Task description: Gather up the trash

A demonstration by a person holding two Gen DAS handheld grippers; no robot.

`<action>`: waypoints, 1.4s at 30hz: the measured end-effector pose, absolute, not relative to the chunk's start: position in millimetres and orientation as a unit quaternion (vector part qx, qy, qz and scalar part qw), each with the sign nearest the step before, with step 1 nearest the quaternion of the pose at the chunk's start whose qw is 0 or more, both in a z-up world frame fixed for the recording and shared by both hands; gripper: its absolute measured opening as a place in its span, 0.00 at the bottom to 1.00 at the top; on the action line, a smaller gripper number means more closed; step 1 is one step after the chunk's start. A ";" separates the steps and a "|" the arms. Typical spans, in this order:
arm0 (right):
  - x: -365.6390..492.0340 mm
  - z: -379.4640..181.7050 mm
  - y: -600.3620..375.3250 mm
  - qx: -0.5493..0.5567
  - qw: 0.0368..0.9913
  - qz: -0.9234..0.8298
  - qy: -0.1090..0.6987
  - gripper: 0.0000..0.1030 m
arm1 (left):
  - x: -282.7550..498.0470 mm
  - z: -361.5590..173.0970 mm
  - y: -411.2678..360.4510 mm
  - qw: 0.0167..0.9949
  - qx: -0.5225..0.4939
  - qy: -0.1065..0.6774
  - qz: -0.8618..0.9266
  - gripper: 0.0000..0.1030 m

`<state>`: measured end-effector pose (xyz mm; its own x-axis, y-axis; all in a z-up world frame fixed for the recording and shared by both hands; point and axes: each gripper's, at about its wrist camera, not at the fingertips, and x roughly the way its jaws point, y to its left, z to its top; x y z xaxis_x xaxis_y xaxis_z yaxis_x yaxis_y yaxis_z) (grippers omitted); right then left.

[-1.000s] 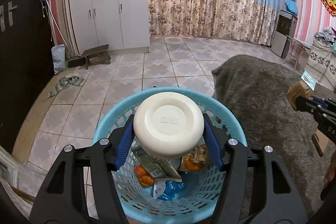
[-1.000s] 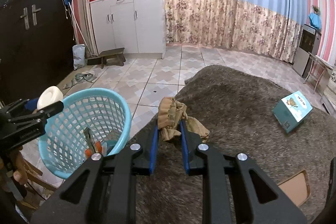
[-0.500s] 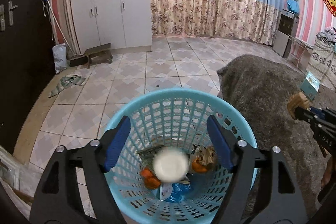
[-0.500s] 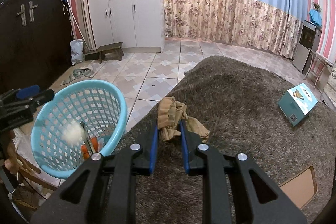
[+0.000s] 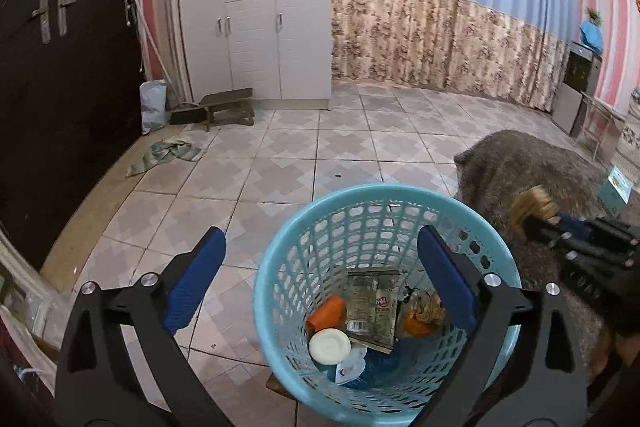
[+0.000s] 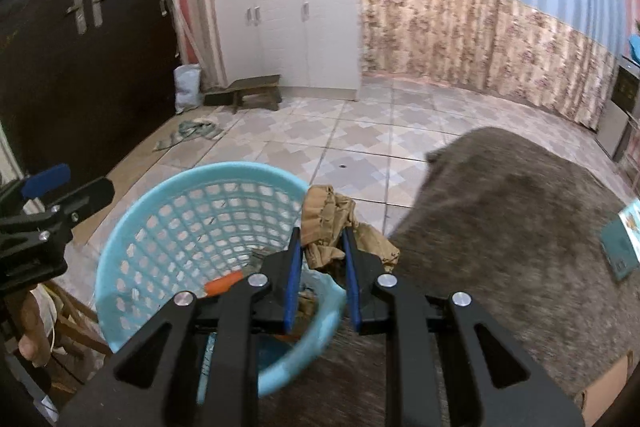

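Left gripper (image 5: 320, 259), jaws opening with nothing between them, above the round turquoise plastic mesh basket (image 5: 280, 267) at lower centre, bare tiled floor (image 5: 280, 155) beyond its rim; right gripper (image 6: 320, 247) clamps crumpled tan paper (image 6: 326, 223) at the basket's right rim.

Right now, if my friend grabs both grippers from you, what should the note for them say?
Left gripper: jaws opening, nothing between them, above the blue basket.
Right gripper: shut on the crumpled brown paper, at the basket's rim, beside the grey rug.
In the basket: the white lid, a flat wrapper, orange scraps and other trash.
Done: those pieces are binned.
Left: drop the brown paper in, then fetch the teal box lying on the rug, if it counts as trash.
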<state>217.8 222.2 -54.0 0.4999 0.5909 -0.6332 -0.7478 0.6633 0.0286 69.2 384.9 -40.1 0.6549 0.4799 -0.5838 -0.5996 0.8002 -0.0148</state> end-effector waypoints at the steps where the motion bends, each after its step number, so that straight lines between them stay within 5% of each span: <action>1: 216.0 -55.3 227.3 -0.128 0.854 0.395 0.314 0.19 | 68.7 -40.4 386.4 0.903 -0.105 0.289 0.301 0.91; 8: 212.6 -54.8 250.7 -0.129 0.841 0.419 0.317 0.24 | 63.5 -35.7 391.9 0.900 -0.104 0.283 0.315 0.91; 10: 210.9 -50.1 249.7 -0.128 0.842 0.425 0.307 0.55 | 62.5 -34.7 392.8 0.899 -0.106 0.281 0.318 0.91; 12: 208.4 -43.4 243.1 -0.126 0.852 0.420 0.287 0.68 | 62.1 -33.7 392.5 0.899 -0.109 0.280 0.319 0.91; 15: 211.8 -35.6 229.5 -0.116 0.856 0.416 0.284 0.70 | 61.0 -31.7 391.7 0.899 -0.109 0.278 0.319 0.91; 19: 217.0 -26.5 205.9 -0.111 0.868 0.399 0.272 0.86 | 62.4 -26.3 384.0 0.900 -0.108 0.274 0.320 0.92; 42: 202.0 15.3 -34.7 -0.085 0.937 0.234 0.247 0.95 | 47.6 -10.1 266.9 0.923 -0.084 0.271 0.262 0.95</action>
